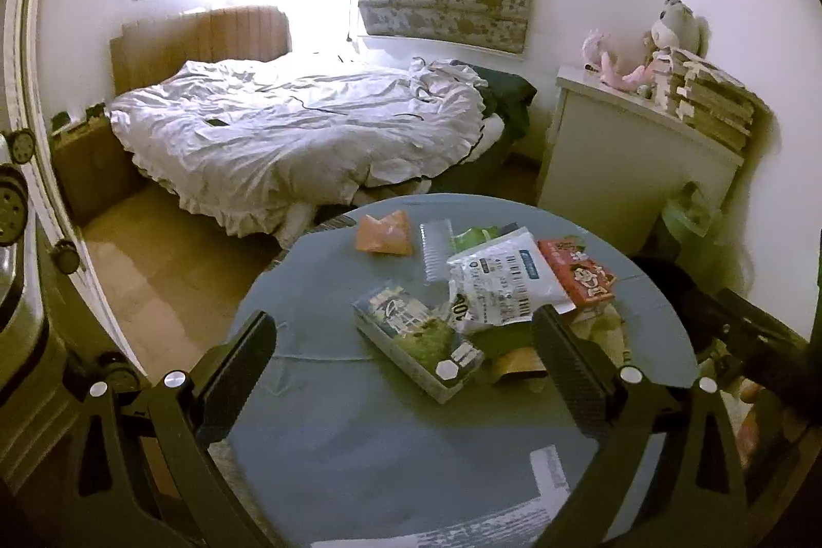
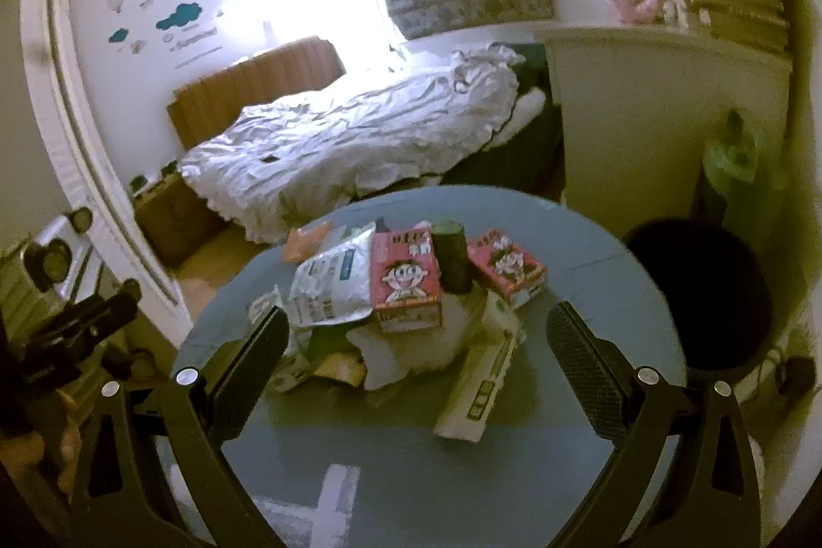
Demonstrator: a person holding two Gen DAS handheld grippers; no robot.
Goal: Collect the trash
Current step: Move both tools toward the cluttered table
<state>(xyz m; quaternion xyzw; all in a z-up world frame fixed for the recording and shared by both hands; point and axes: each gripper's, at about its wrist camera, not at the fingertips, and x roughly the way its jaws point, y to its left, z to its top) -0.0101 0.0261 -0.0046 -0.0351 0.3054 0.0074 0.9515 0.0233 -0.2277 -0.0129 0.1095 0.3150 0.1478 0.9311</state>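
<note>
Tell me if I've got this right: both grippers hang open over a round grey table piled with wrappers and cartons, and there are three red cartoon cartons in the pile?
Nearly. The right wrist view shows only two red cartoon cartons, not three. The rest holds: both the left gripper and the right gripper hang open over the round grey table piled with wrappers and cartons.

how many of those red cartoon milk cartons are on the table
2. One red carton stands upright at the pile's middle; the other lies tilted just right of the dark cylinder. More could be hidden under the pile.
</note>
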